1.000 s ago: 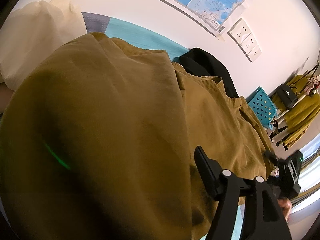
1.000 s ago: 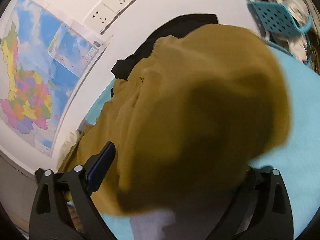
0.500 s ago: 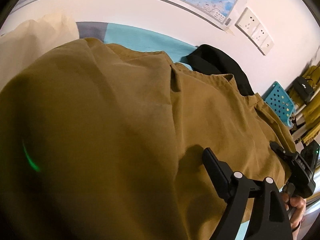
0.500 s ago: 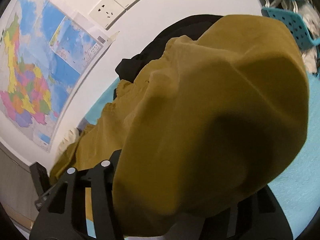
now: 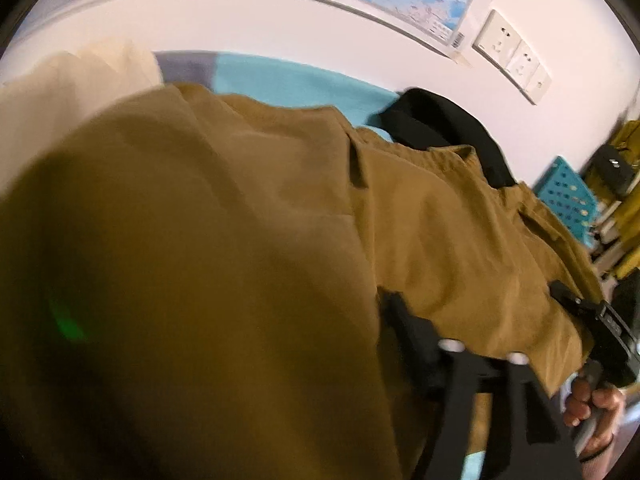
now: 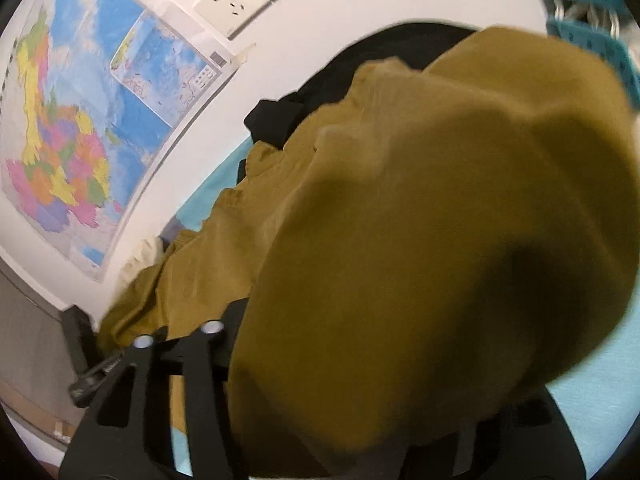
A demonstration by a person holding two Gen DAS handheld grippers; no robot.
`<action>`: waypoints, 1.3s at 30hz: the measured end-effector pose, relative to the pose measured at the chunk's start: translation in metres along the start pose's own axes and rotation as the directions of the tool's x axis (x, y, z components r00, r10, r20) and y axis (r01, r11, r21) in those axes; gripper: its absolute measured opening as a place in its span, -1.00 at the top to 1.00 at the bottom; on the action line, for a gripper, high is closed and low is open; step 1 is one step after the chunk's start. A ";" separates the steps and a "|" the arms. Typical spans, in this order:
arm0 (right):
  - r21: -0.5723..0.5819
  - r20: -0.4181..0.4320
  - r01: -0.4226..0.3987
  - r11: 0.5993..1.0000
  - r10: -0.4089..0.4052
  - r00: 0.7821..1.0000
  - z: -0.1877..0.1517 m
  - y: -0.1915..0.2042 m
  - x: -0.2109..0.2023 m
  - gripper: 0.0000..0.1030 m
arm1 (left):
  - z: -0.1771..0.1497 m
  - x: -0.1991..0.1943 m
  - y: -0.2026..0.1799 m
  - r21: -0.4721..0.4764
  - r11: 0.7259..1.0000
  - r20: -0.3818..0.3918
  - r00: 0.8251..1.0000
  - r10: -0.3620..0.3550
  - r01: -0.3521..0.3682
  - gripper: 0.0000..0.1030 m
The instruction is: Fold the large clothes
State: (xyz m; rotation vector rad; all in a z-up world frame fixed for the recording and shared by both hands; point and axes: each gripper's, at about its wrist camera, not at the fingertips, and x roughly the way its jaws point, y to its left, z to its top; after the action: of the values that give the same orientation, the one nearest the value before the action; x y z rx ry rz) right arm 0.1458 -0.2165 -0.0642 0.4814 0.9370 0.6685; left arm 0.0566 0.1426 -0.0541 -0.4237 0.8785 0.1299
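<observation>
Turquoise bedding [image 5: 296, 80] runs along a white wall, and nearly all of it is covered by a large mustard-brown garment [image 5: 248, 216] that billows up close to both cameras. Nearest the lens in the left wrist view, the cloth drapes over the left claw [image 5: 256, 360], hiding 1 finger entirely; the other finger [image 5: 408, 332] shows dark beside a fold, and the jaws are closing with fabric between them, though whether the pads press it I cannot tell. In the right wrist view the garment [image 6: 440, 240] hangs over the right claw [image 6: 360, 360] in a rounded bulge; its left finger frame [image 6: 176, 360] is bare, its far side buried, so its grip cannot be told either. At the garment's far right edge in the left view, that claw [image 5: 592, 328] and the hand [image 5: 592, 404] holding it appear. Beyond lies a black garment [image 5: 448, 128] against the wall, a cream pillow [image 5: 72, 92], a turquoise basket [image 5: 568, 196], wall sockets [image 5: 512, 56] and a map [image 6: 80, 128].
</observation>
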 end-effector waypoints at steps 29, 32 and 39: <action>0.002 -0.024 -0.052 0.999 0.052 0.998 -0.009 0.010 -0.003 0.27 | 0.000 -0.006 0.009 0.031 0.999 -0.018 1.000 -0.013 0.013 0.08; -0.012 -0.016 -0.065 0.998 0.064 0.998 -0.005 0.017 -0.008 0.40 | 0.001 -0.015 0.008 0.029 1.000 -0.001 1.000 -0.011 0.011 0.43; -0.101 0.035 -0.109 0.989 0.113 0.993 0.017 0.058 -0.034 0.53 | 0.020 -0.046 -0.004 0.094 0.996 0.057 0.998 -0.013 0.007 0.64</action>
State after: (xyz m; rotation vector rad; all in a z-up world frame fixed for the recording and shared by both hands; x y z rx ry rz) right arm 0.1275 -0.2013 0.0012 0.4598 0.8387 0.7999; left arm 0.0428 0.1505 -0.0059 -0.3354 0.8224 0.0911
